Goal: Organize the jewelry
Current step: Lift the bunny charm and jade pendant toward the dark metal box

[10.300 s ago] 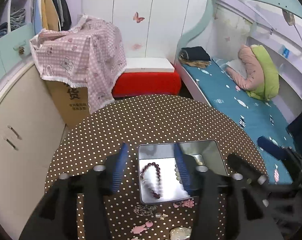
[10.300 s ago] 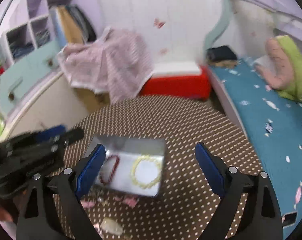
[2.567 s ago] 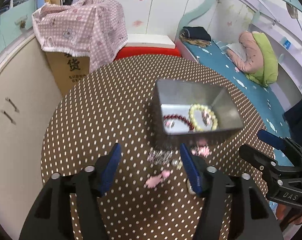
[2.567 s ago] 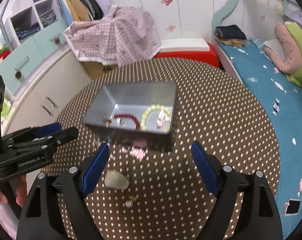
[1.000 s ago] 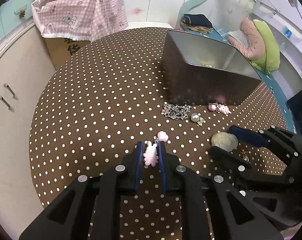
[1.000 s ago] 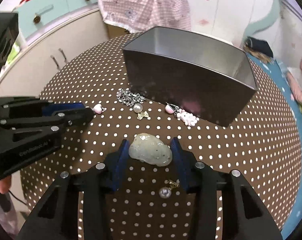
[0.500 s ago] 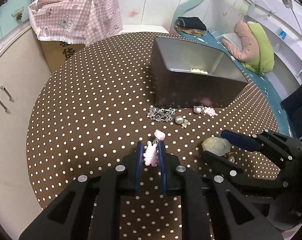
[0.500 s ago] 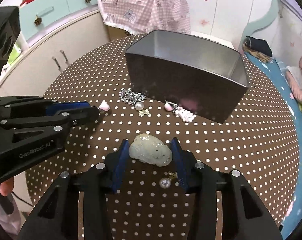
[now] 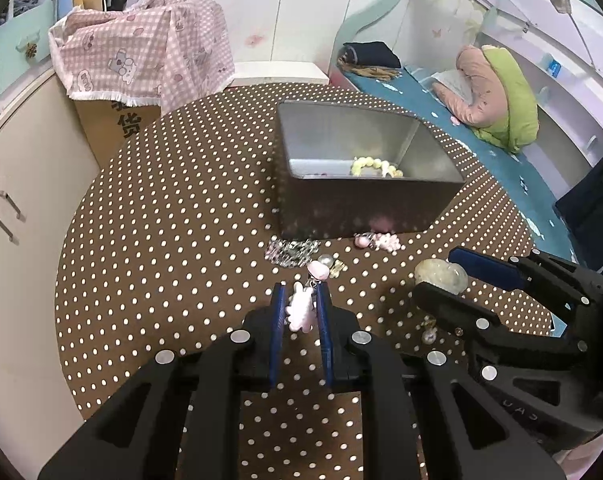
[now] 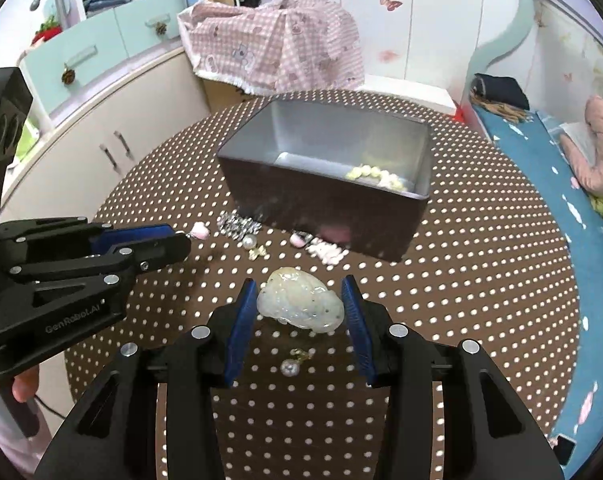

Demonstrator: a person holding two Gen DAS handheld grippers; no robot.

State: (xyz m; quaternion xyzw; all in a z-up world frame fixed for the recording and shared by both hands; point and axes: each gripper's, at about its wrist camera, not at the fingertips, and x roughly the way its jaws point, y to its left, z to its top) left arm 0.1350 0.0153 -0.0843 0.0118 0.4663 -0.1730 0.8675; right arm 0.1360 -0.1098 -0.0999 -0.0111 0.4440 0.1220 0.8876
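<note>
Left wrist view shows our left gripper (image 9: 300, 312) closed on a pink bunny charm (image 9: 300, 309), its heart-shaped end (image 9: 317, 270) dangling just ahead of the fingertips; a second ago the charm was pinched low over the cloth, and the tin now sits further ahead with more of its floor visible, so we judge both pieces have been lifted and are ready to carry. Right wrist view shows our right gripper (image 10: 299, 306) clamped partway on a pale jade pendant (image 10: 300, 306), glossy, lumpy and translucent; one pad (image 10: 241, 320) touches its side. Ahead of both grippers stands the metal tin (image 9: 365, 208), rectangular, brushed and dull-sided, already holding a yellow bead bracelet (image 9: 375, 168). Between grippers and tin lie a silver chain (image 9: 291, 248), a pearl earring (image 9: 325, 260) and a second pink charm (image 9: 381, 241) on the dotted tablecloth (image 9: 161, 240); another pearl stud (image 10: 290, 367) rests beneath the right gripper. Several pieces remain loose; sorting is, in our judgement, roughly half done.
</note>
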